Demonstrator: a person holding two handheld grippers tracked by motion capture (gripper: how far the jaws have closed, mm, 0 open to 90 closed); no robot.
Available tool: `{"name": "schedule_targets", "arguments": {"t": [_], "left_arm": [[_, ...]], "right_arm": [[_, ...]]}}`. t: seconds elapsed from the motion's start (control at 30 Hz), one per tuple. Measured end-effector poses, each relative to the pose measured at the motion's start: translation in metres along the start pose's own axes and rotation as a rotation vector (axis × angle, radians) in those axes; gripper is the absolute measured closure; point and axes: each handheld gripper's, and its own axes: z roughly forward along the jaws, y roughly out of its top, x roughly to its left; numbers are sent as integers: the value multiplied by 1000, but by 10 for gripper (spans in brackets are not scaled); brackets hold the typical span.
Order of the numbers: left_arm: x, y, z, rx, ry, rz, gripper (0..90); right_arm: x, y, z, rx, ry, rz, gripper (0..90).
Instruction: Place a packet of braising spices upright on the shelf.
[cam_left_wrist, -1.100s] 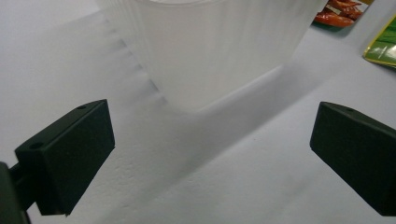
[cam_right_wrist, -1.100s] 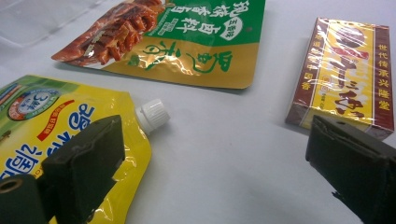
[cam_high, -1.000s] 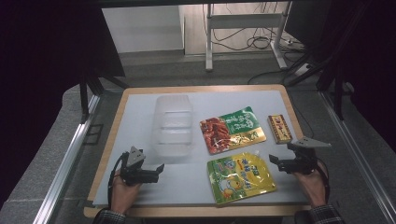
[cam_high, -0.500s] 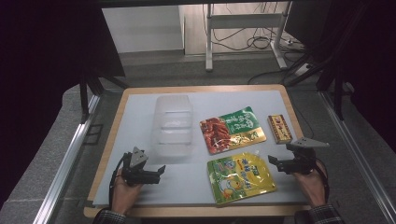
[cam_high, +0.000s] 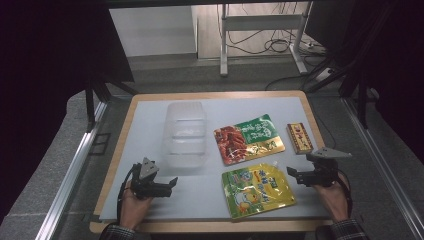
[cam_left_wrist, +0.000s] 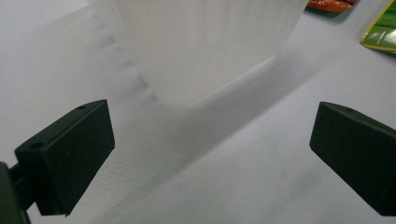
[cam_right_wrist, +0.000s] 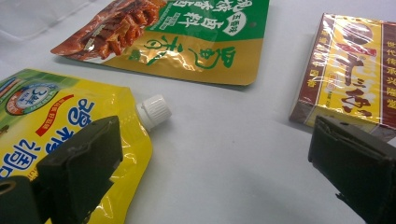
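Observation:
A clear plastic container (cam_high: 185, 132) stands mid-table; its frosted wall (cam_left_wrist: 205, 46) looms just ahead of my left gripper (cam_left_wrist: 210, 154), which is open and holds nothing. In the high view that left gripper (cam_high: 170, 186) rests near the front left of the mat. A yellow spouted pouch (cam_high: 257, 189) lies at front centre, its white cap (cam_right_wrist: 153, 111) just beyond my right gripper (cam_right_wrist: 215, 172). The right gripper (cam_high: 294, 175), open and empty, sits between the pouch and a red-and-yellow box (cam_right_wrist: 350, 70). A green-and-red food pouch (cam_high: 248, 138) lies behind.
Everything lies on a white mat (cam_high: 150, 120) over a wood-edged table (cam_high: 120, 150). The small box (cam_high: 299, 137) is near the right edge. Metal rails (cam_high: 70, 175) flank the table; a stand and cables (cam_high: 265, 45) are on the floor beyond.

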Motion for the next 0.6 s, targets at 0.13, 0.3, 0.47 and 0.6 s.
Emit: {"name": "schedule_targets", "arguments": {"t": [0.13,0.3,0.47,0.6], "left_arm": [[0,0,0,4,-4,2,0],[-2,1,1,1,-9,8,0],[-4,1,0,0,-13,12,0],[-7,3,-1,-4,-39,8,3]], "right_arm": [[1,0,0,9,1,3,31],[6,1,4,28,14,15,17],[12,3,5,30,34,8,18],[15,4,5,26,52,-5,21]]}}
